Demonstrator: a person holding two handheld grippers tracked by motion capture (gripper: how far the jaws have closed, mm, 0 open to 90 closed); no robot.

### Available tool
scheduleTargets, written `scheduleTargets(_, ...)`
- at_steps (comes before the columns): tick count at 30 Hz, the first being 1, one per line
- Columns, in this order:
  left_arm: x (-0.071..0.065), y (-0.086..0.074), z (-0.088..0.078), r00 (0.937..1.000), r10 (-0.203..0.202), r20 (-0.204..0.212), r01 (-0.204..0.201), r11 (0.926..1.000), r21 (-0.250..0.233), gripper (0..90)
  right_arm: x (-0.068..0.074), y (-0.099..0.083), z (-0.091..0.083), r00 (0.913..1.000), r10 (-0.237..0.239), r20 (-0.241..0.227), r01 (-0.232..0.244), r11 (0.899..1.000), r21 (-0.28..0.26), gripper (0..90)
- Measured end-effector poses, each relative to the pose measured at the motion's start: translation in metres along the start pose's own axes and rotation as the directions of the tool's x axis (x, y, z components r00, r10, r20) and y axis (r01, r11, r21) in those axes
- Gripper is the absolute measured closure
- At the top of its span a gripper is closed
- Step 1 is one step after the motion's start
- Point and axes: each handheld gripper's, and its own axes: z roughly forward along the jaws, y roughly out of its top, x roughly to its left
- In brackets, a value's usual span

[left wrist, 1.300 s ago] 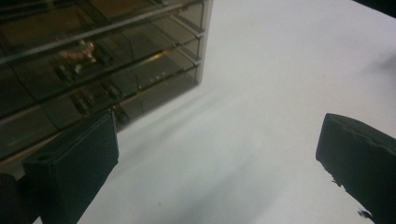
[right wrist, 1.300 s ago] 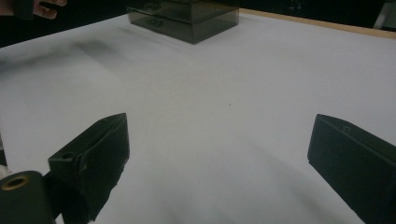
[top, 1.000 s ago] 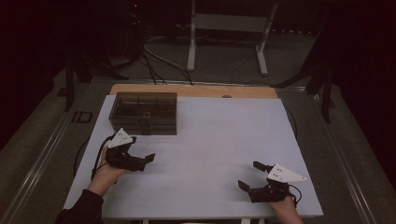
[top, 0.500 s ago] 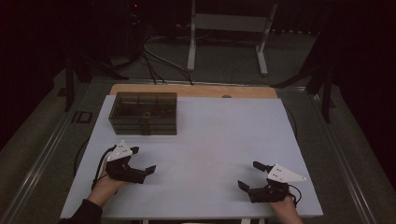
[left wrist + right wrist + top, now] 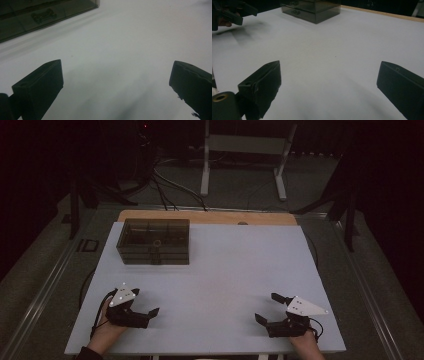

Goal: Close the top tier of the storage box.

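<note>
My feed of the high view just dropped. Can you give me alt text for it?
Two hand-held tongs rest low at the near edge of a white table, both open and empty: left tongs, right tongs. A dark see-through box sits at the far left, apart from both.

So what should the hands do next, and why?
Probably move the left gripper forward toward the dark see-through box. Both it and the right gripper sit open and hold nothing near the front edge of the white table, well apart from the box. The box stands at the far left, on the left gripper's side, so that one looks like the closer reach.
</note>
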Motion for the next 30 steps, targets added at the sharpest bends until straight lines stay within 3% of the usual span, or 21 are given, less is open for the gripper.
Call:
scheduleTargets(6,0.007,-0.006,0.0,0.9992,0.013,-0.038,-0.014,0.9996,-0.024,0.0,0.0,0.0,-0.001,1.0,-0.002,-0.001,0.002,1.0,-0.004,5.6)
scheduleTargets(14,0.012,-0.004,0.008,0.9998,0.004,-0.019,-0.005,0.9992,-0.04,0.0,0.0,0.0,0.0,1.0,-0.005,-0.002,0.005,1.0,-0.001,5.6)
scheduleTargets(17,0.011,-0.004,0.009,0.9994,0.015,-0.031,-0.016,0.9991,-0.039,0.0,0.0,0.0,0.0,1.0,-0.006,-0.003,0.006,1.0,0.001,5.6)
scheduleTargets(21,0.013,-0.004,0.007,0.9994,-0.004,-0.036,0.003,0.9989,-0.048,0.0,0.0,0.0,0.0,1.0,-0.002,-0.002,0.002,1.0,0.002,5.6)
scheduleTargets(30,0.011,-0.006,0.007,0.9995,0.005,-0.03,-0.006,0.9995,-0.031,0.0,-0.001,-0.001,0.0,1.0,-0.003,-0.004,0.003,1.0,0.006,5.6)
